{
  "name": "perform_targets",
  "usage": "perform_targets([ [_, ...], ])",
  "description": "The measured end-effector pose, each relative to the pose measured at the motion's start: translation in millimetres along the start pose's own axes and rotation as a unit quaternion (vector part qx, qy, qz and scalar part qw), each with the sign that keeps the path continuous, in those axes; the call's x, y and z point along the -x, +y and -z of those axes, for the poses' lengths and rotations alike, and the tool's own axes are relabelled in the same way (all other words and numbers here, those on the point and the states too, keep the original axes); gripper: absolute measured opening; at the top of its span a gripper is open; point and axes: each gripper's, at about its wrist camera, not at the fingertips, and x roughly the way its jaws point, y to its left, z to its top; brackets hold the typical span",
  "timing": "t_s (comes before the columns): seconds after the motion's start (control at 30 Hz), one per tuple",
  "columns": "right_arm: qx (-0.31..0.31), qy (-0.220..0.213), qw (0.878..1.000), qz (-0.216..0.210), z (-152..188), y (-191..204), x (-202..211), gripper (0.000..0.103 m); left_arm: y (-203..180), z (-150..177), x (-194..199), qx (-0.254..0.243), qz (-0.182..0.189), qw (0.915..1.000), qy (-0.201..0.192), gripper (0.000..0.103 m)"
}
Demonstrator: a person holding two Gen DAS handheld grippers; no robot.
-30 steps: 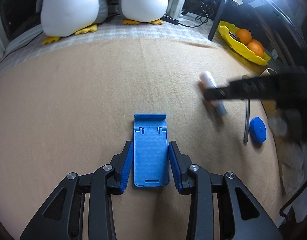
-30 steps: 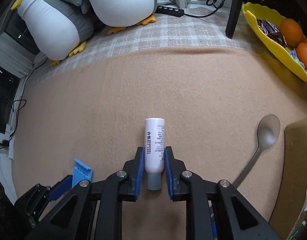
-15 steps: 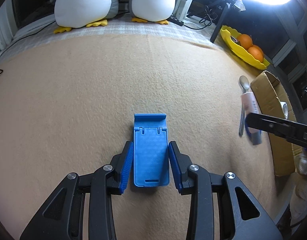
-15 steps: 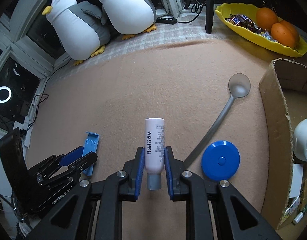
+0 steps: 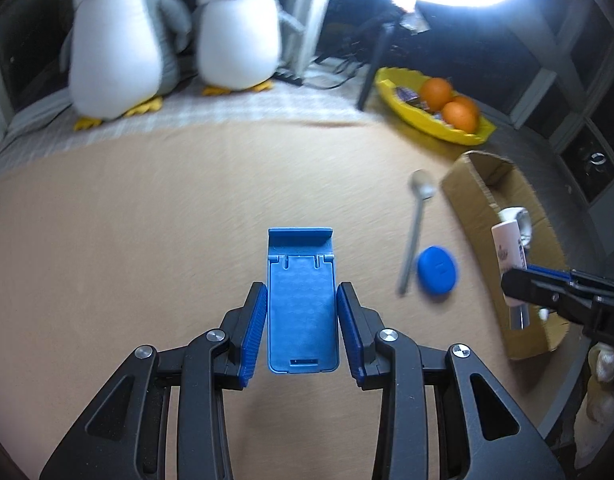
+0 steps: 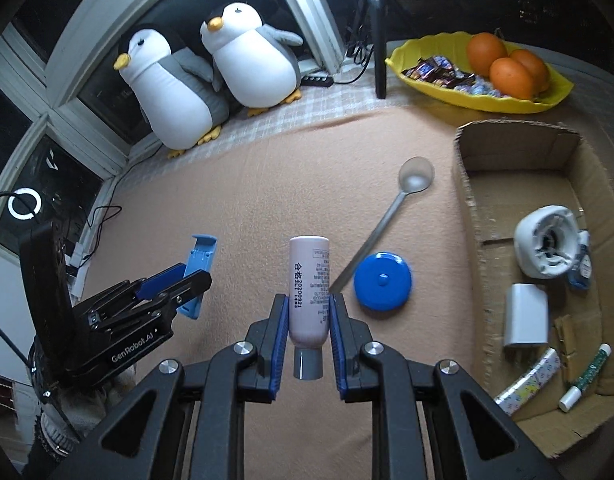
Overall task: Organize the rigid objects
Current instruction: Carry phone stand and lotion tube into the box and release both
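My right tool [image 6: 305,340] clamps the white bottle [image 6: 309,288] by its cap end, held in the air above the surface [image 6: 227,208]; my left tool [image 5: 301,322] pinches the blue stand [image 5: 301,300]. Risk I see: the bottle could swing out of that low grip, or clip the cardboard box [image 6: 473,216] wall at 3 o'clock. Spoon [image 6: 391,216] and blue disc [image 6: 383,281] sit at 1 o'clock; 11 o'clock is open.

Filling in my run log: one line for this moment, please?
left claw: grips blue stand | right claw: grips white bottle | cardboard box: nearby
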Motion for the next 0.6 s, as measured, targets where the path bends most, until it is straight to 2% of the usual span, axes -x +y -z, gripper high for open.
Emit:
perform_targets([
  [0.33, -0.038, -0.039, 0.998, 0.034, 15, -66, 61, 0.018, -84, -36, 0, -0.064, 0.053, 0.9963, -0.020, 0.034],
  [0.6, -0.069, -0.052, 0.994, 0.068, 29, -114, 83, 0.018, -151, -58, -21, -0.105, 0.085, 0.9907, -0.014, 0.034],
])
